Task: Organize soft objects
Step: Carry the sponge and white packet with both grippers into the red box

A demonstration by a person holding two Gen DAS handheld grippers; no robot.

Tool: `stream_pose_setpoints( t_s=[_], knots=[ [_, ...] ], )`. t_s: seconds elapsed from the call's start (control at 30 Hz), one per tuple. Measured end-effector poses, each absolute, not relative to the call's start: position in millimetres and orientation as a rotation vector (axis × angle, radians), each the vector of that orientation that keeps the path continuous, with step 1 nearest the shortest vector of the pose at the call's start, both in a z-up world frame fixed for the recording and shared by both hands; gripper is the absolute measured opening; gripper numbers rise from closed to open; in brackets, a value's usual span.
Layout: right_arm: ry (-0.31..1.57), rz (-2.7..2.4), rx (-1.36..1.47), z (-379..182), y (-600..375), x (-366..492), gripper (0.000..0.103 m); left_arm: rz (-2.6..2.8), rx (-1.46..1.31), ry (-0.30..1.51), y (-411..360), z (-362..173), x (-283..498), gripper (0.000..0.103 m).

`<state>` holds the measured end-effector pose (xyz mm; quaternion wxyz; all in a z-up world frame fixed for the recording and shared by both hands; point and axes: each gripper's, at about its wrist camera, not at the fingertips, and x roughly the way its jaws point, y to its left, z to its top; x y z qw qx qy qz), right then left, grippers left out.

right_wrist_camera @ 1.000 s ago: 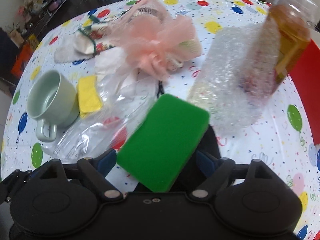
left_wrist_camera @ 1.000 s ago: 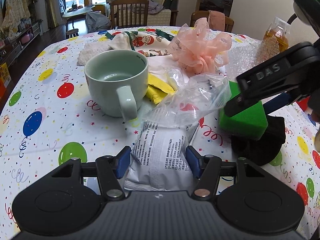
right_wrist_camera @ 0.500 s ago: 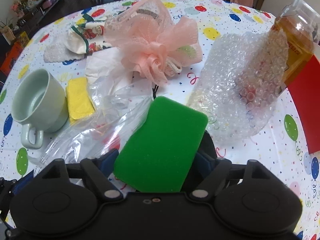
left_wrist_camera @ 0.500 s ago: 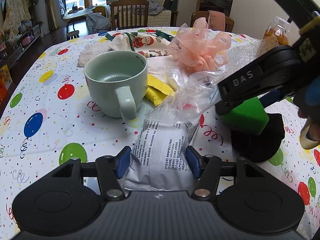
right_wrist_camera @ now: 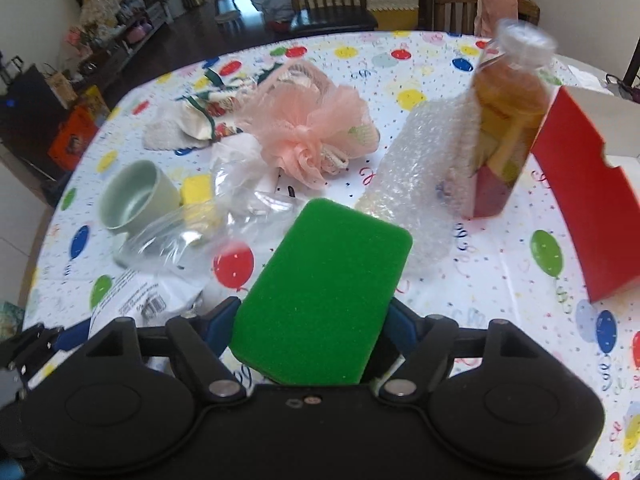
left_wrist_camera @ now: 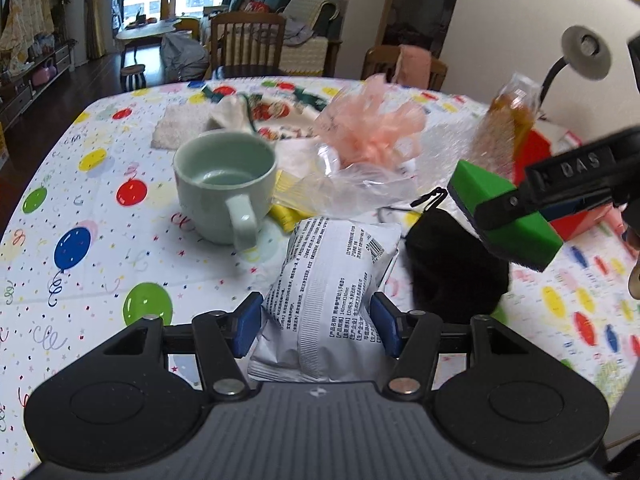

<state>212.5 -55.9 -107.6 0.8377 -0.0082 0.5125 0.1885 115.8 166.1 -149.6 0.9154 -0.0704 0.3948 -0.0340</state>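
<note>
Green sponge (right_wrist_camera: 324, 292) sits clamped between the right gripper (right_wrist_camera: 316, 320) pads, tilted and lifted clear of the balloon-print tablecloth (right_wrist_camera: 500, 280). Ahead of it lie the bubble wrap (right_wrist_camera: 412, 168) and the pink mesh pouf (right_wrist_camera: 308, 136), with a red box (right_wrist_camera: 580, 200) off to its right. Over on the other side, the left gripper (left_wrist_camera: 318, 324) pinches a white packet (left_wrist_camera: 328, 292) between its blue pads. Just ahead-left of that claw stands the pale green mug (left_wrist_camera: 226, 184); ahead-right lies a black pouch (left_wrist_camera: 452, 264), with the clear plastic bag (left_wrist_camera: 356, 188) beyond the packet.
</note>
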Motion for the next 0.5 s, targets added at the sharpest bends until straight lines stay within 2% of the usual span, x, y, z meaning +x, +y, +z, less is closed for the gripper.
stream_pose_setpoints(
  t_s=[0.5],
  knots=[
    [0.97, 0.497, 0.032, -46.8, -154.7, 196.8, 0.076, -0.193, -0.139, 0.695, 104.7, -71.8, 125.4, 0.058]
  ],
)
